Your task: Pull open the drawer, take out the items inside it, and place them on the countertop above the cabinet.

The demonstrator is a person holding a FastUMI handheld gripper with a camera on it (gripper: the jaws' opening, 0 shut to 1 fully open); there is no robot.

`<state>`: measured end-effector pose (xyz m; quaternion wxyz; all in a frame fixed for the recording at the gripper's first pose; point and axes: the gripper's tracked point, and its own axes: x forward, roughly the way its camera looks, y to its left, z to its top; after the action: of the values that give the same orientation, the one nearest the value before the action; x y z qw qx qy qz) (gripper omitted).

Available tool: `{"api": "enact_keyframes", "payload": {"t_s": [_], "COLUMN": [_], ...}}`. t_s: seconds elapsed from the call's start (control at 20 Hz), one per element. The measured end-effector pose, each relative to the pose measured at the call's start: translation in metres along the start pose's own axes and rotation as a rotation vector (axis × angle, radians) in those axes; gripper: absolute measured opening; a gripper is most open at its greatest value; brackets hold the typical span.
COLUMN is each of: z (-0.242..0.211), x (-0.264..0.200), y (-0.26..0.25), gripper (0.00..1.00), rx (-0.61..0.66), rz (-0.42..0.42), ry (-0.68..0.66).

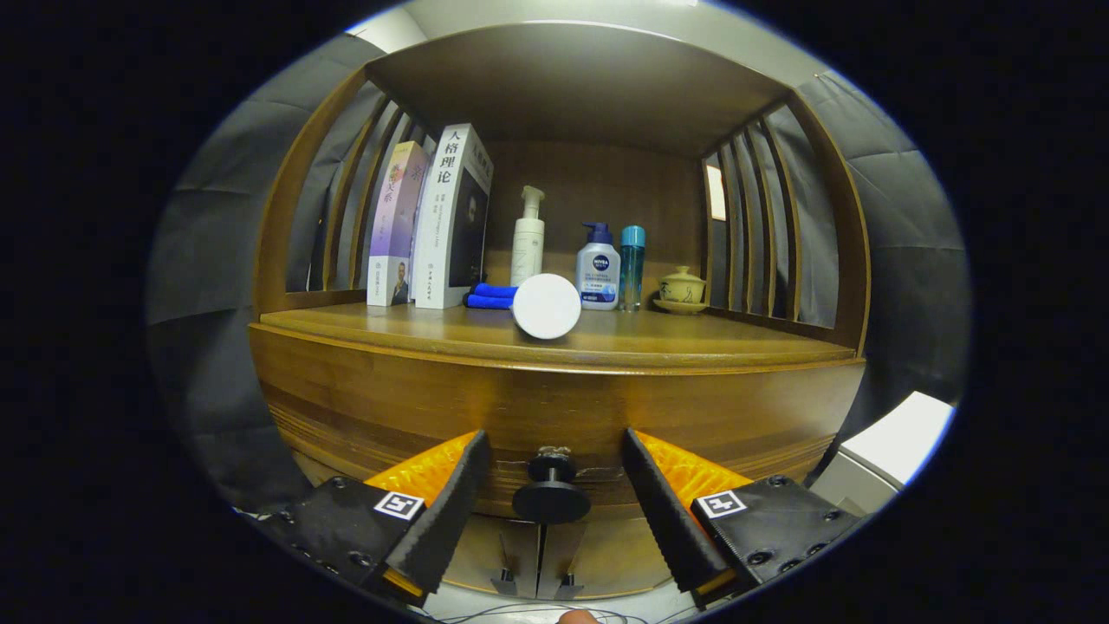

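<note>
Drawer [554,416] front sits flush in the cabinet, its knob [551,492] right between our fingers. Our gripper [551,498] stands wide, both fingers clear of the knob. On the countertop [693,342] we see books, bottles, a blue cloth and a white round lid. Whether it awaits opening or was reshut, we cannot tell.

Two books [433,221] upright at shelf's left end, leaning against slatted side panel [346,199]. Folded blue cloth [490,296] just beside them. White disc [547,305] on edge, in front of white pump bottle [528,238]. Farther right: blue-capped pump bottle [598,269], slim teal bottle [632,264], lidded teacup on saucer [682,289].
</note>
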<state>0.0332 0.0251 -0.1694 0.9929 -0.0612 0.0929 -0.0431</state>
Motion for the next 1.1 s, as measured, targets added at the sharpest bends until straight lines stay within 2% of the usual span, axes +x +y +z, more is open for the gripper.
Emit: {"api": "enact_keyframes", "payload": {"t_s": [0.2, 0.55, 0.7, 1.1], "z": [0.0, 0.037, 0.049, 0.087], "x": [-0.016, -0.116, -0.144, -0.209], "y": [-0.005, -0.014, -0.012, -0.016], "gripper": [1.0, 0.98, 0.98, 0.98], "rx": [0.026, 0.007, 0.014, 0.041], "rz": [0.023, 0.086, 0.129, 0.168], "ry": [0.014, -0.071, -0.079, -0.177]}}
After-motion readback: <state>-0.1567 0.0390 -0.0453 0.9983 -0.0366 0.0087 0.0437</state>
